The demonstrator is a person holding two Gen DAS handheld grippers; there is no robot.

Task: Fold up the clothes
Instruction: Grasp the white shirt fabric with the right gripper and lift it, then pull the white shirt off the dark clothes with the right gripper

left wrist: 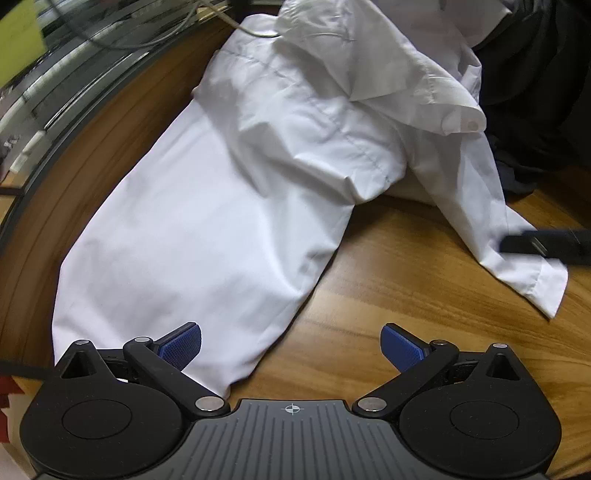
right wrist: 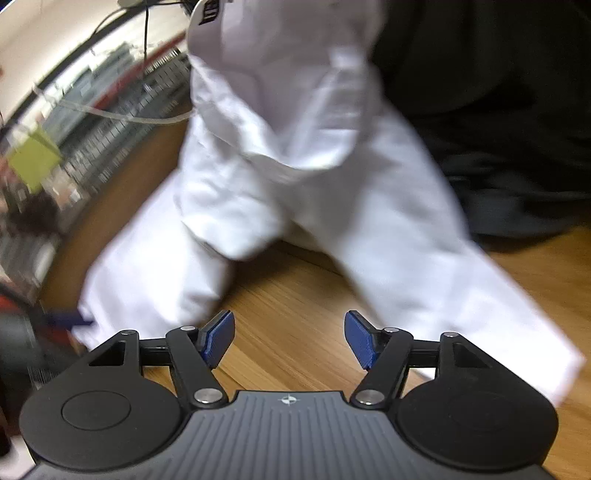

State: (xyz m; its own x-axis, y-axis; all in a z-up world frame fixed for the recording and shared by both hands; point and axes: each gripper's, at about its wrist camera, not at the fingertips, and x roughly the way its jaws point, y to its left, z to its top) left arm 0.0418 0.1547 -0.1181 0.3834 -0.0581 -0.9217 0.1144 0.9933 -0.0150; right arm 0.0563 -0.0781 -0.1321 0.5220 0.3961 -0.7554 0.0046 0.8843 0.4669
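**White shirt half-folded on the counter, both sets of jaws empty**

So here's where you're at. The white shirt [left wrist: 207, 206] is lying on the wooden counter [left wrist: 388, 295], body running from the near left up toward the far side, with the collar [left wrist: 373, 70] flopped over at the far end. One sleeve [left wrist: 480, 206] trails down to the right, its cuff [left wrist: 543, 284] flat on the wood. The fabric is pretty rumpled around the shoulder.

Your left gripper [left wrist: 291, 349] is hanging over the near hem of the shirt, jaws spread wide with nothing in them. The left blue pad [left wrist: 181, 347] sits over the white cloth, the right one over bare wood. I can't tell if the pad actually touches the fabric.

Your right gripper [right wrist: 290, 339] is over bare counter [right wrist: 295, 295] in the gap between the shirt's body [right wrist: 155, 273] and the sleeve [right wrist: 443, 280]. Jaws apart, nothing between them. That view is blurry, so details are mushy. From the left wrist view you can spot a dark finger of it just beside the cuff on the right.

There's a dark garment [left wrist: 535, 92] heaped at the far right, touching the shirt, and a pale cable [left wrist: 236, 26] running along the far edge.
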